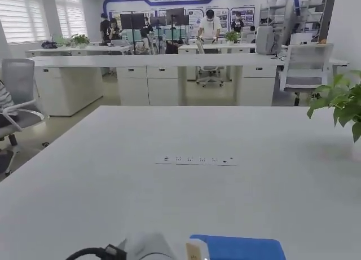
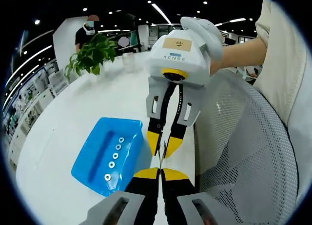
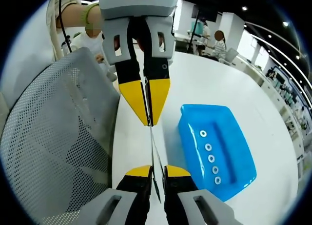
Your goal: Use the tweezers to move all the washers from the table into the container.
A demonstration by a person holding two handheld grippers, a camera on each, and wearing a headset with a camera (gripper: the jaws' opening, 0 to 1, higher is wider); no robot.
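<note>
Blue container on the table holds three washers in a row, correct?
Not three. The blue container on the table holds five washers in a row, as the right gripper view shows.

In the head view the bottom edge cuts off the blue plastic tray [image 1: 237, 247], and the right edge clips the green leafy plant [image 1: 341, 105]. The row of small marks [image 1: 194, 159] on the white table [image 1: 271, 186] is too small to tell. In the right gripper view the thin metal tweezers [image 3: 152, 147] vanish at both ends between yellow jaw tips
</note>
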